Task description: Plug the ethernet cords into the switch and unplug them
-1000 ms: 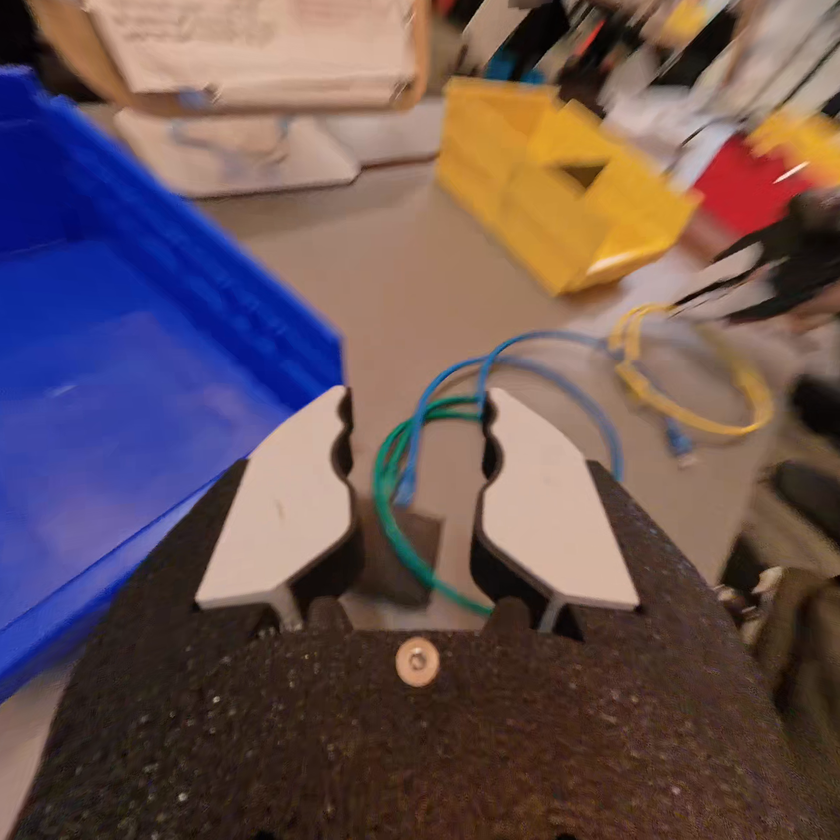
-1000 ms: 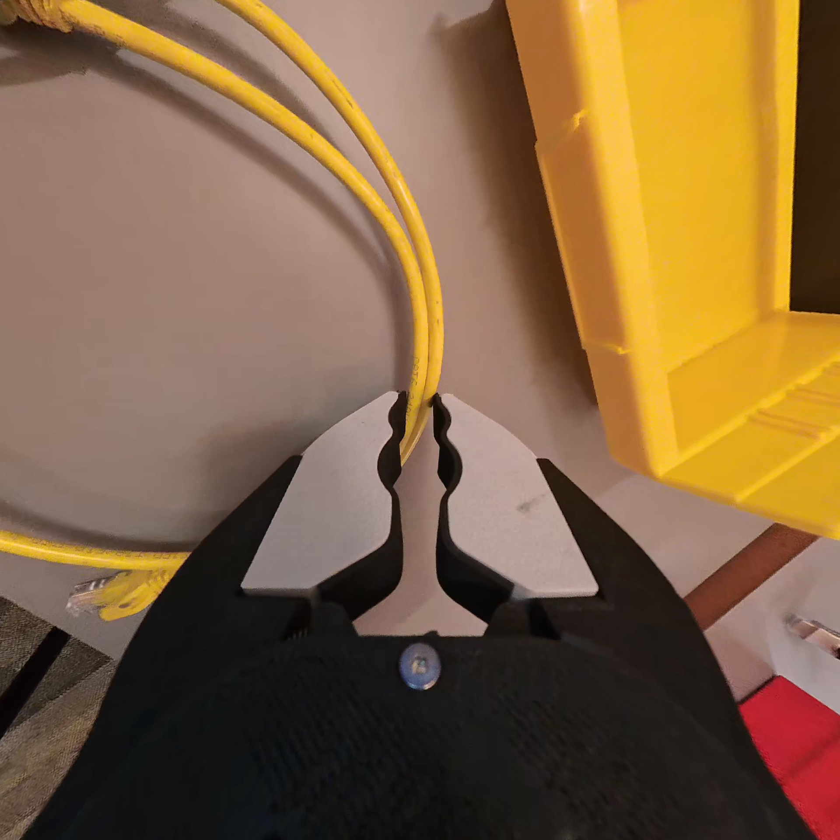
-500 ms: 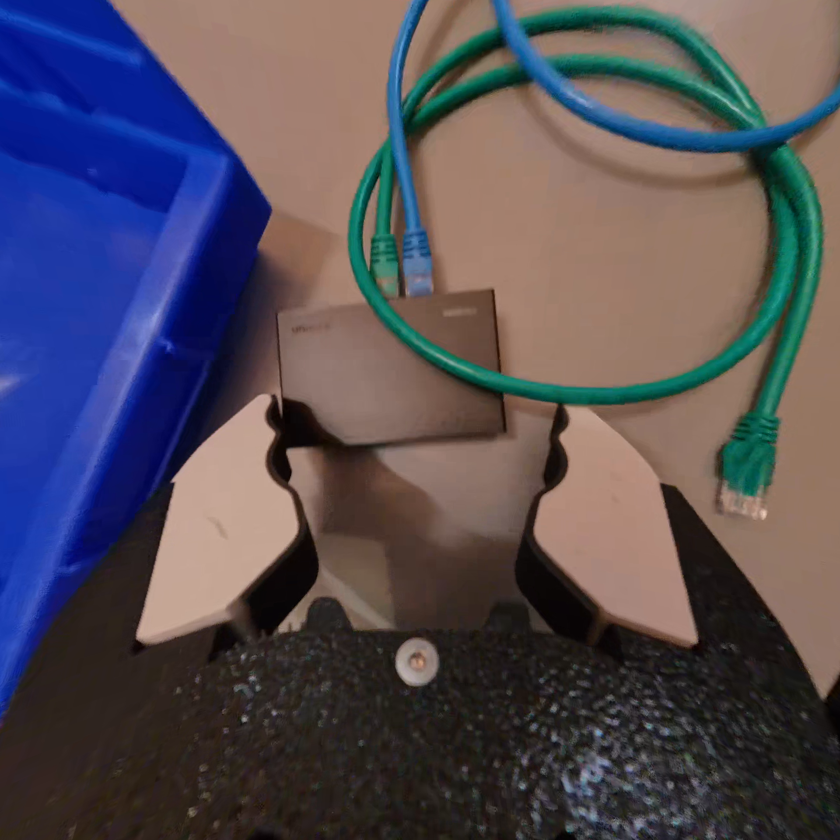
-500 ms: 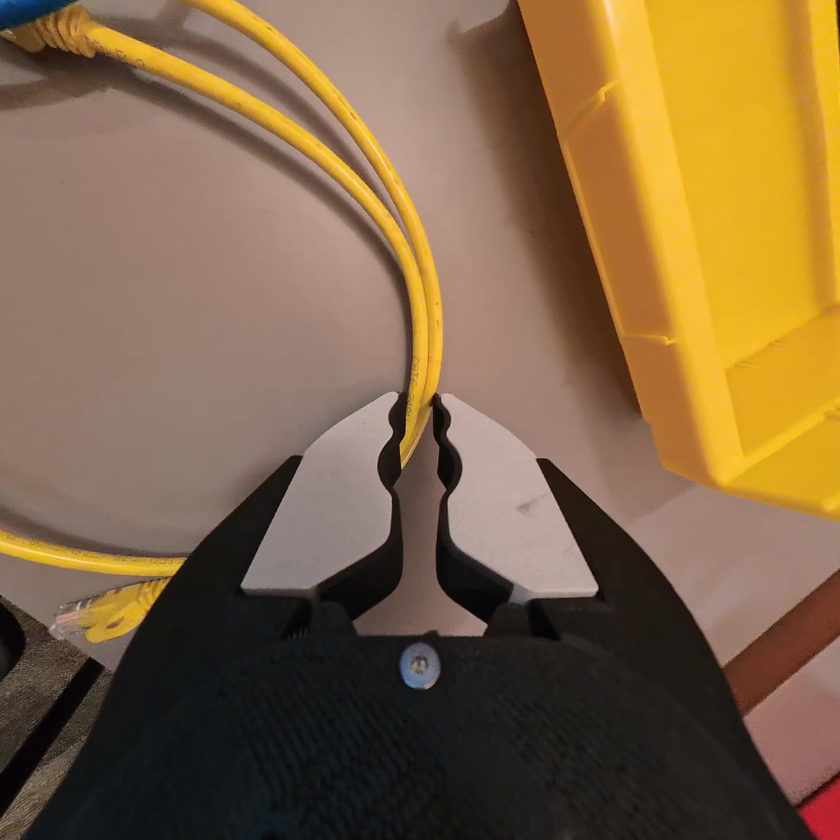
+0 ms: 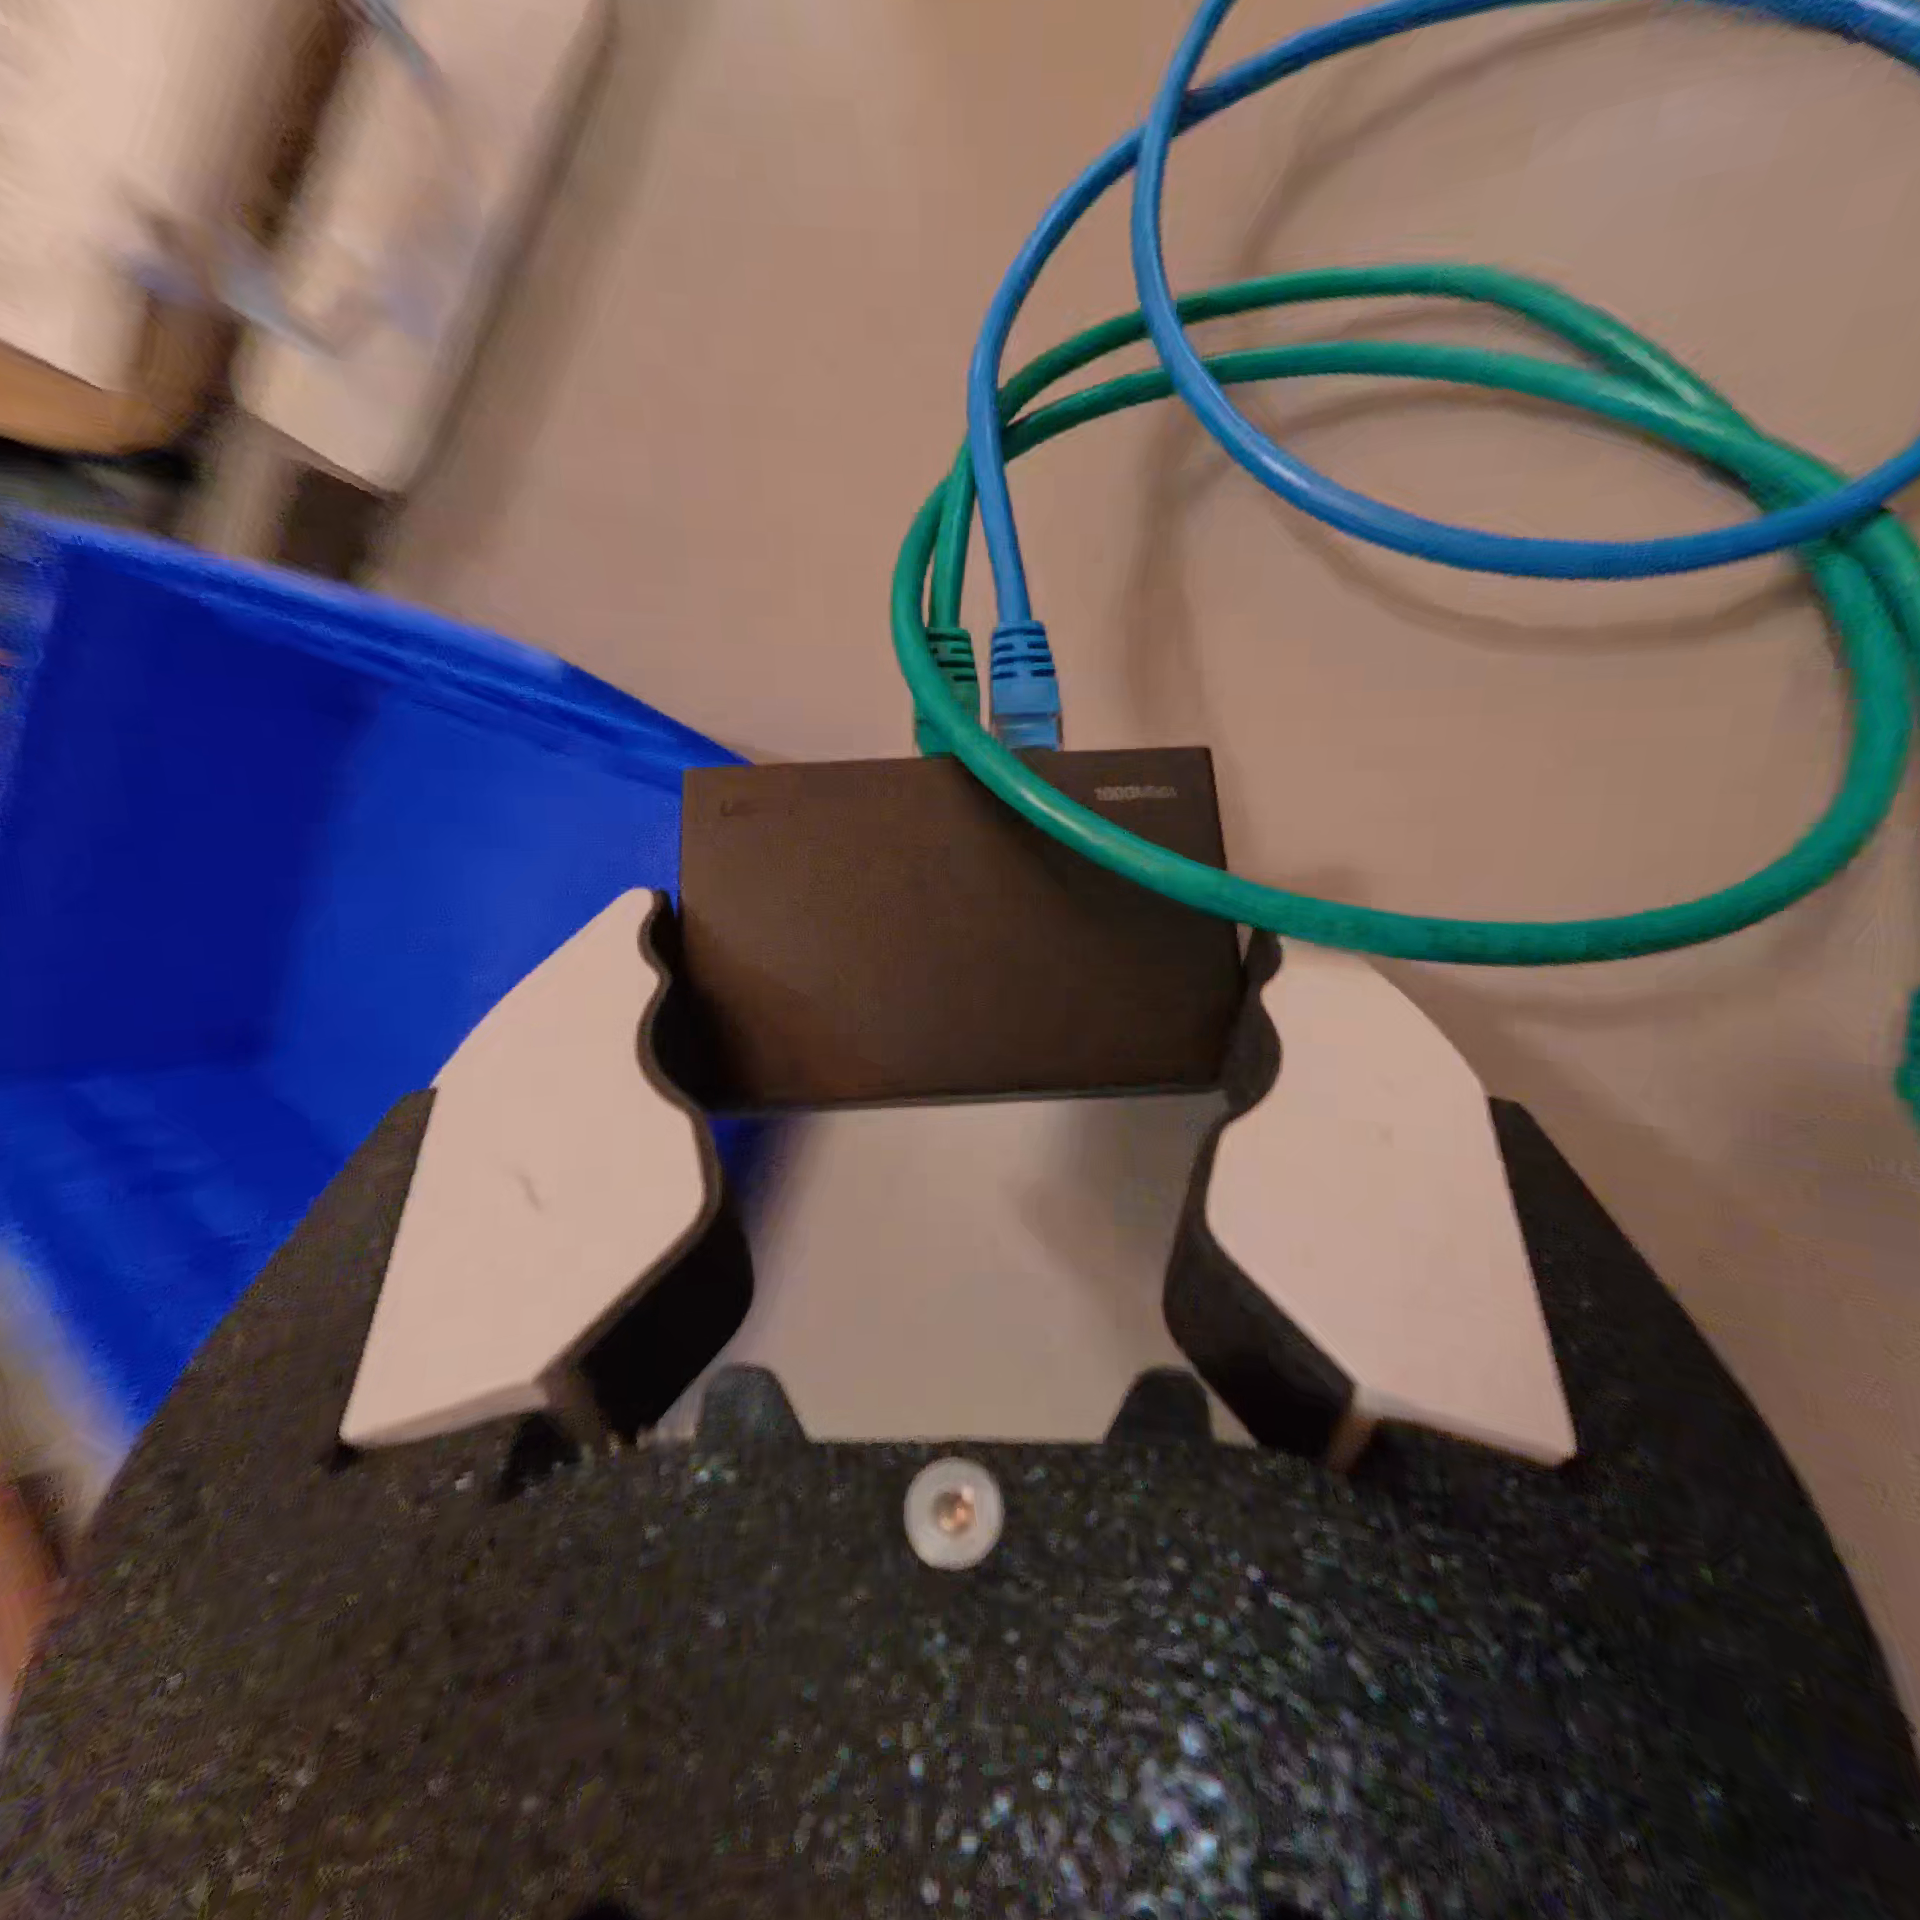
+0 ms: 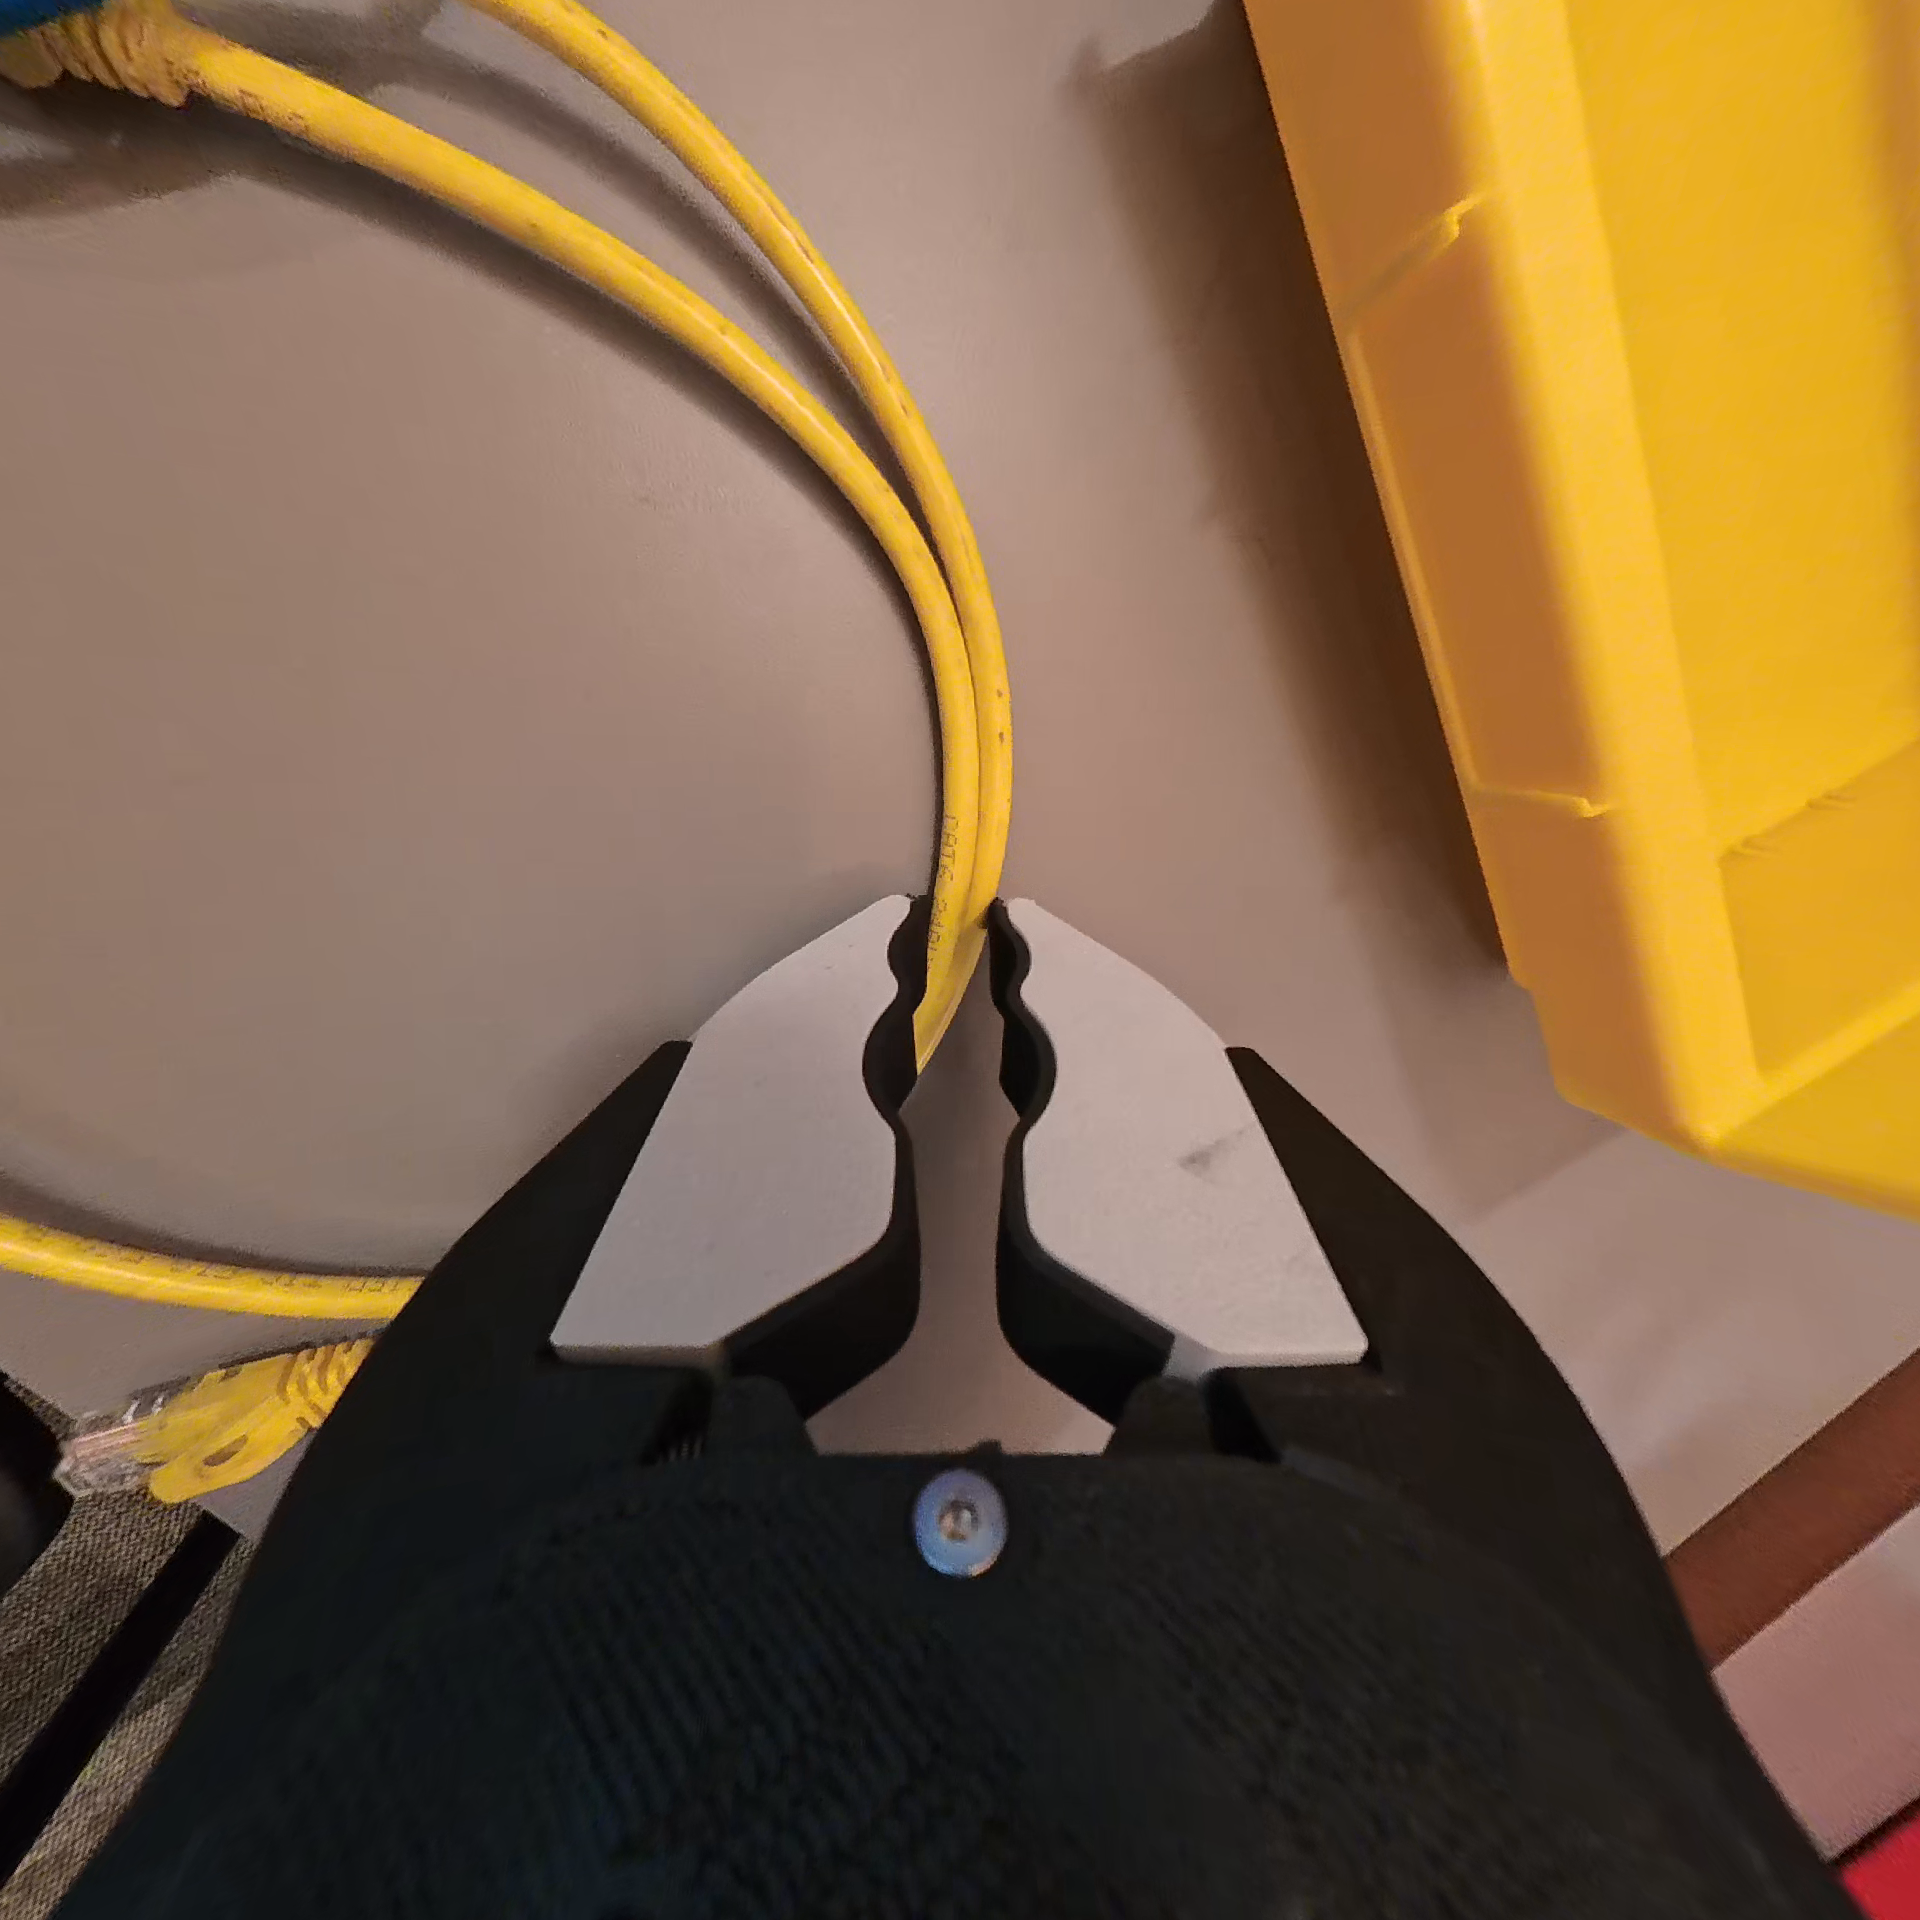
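Note:
In the left wrist view, the black switch (image 5: 894, 883) lies on the tan table. A blue cord (image 5: 1049, 343) and a green cord (image 5: 1455, 925) are plugged into its far side next to each other. The green cord loops back across the switch's top right corner. My left gripper (image 5: 951, 935) has its two fingers pressed on the left and right sides of the switch. In the right wrist view, my right gripper (image 6: 954, 914) is shut on the coiled yellow cord (image 6: 966, 675) at the loop's right bend. The yellow cord's free plug (image 6: 208, 1423) lies at the table's edge, lower left.
A blue bin (image 5: 260, 831) stands right next to the switch on its left. A yellow bin (image 6: 1662, 520) lies just right of my right gripper. Another yellow plug end (image 6: 94, 42) sits at the top left. The table edge runs close under my right gripper.
My left gripper swung down over the switch, moved forward around it and closed onto its sides. My right gripper kept its hold on the yellow cord and shifted only slightly.

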Motion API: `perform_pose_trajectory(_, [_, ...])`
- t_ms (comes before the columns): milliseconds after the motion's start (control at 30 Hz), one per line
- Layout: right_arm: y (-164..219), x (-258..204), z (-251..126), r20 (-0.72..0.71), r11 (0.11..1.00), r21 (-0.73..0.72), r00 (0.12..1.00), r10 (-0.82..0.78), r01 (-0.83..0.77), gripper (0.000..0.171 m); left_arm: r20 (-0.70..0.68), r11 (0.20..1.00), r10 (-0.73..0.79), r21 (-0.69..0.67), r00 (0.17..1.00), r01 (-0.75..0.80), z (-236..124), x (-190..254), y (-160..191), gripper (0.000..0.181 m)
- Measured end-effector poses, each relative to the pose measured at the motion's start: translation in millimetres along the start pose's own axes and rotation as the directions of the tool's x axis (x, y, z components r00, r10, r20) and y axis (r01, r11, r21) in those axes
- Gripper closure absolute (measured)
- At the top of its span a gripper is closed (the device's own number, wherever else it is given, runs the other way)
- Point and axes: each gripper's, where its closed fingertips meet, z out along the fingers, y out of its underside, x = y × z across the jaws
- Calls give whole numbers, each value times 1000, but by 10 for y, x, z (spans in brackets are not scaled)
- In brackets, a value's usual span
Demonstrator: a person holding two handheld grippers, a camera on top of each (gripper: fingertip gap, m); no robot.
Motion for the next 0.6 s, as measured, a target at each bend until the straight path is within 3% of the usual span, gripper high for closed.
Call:
perform_pose_trajectory(33, [2, 0, -1, -1, 1000, 2, 1000, 0, 0, 160, 115, 997, 77, -23, 990, -74, -142, -135, -87, 80])
perform_pose_trajectory(133, [7, -2, 0, 5, 1000, 18, 1000, 13, -13, 160, 441, 976, 218, -93, 871, -197, -583, -539, -291, 81])
perform_pose_trajectory(200, [16, -5, -3, 11, 999, 29, 1000, 29, -29, 160, 645, 973, 227, -112, 730, -204, -894, -842, -354, 81])
perform_pose_trajectory(267, [29, -10, -8, 10, 999, 36, 999, 33, -34, 160, 804, 986, 151, -76, 576, -152, -1228, -1120, -345, 80])
perform_pose_trajectory(333, [39, -20, -15, 9, 998, 43, 999, 38, -38, 160, 877, 993, -13, 69, 481, -99, -1521, -1277, -321, 80])
perform_pose_trajectory(500, [31, -43, -22, 16, 997, 65, 999, 48, -49, 160, 761, 851, -462, 524, 454, -13, -1969, -1321, -362, 80])
perform_pose_trajectory(600, [-74, -211, -38, 73, 994, 108, 997, 15, -23, 160, 542, 636, -701, 769, 463, 64, -2176, -1341, -357, 81])
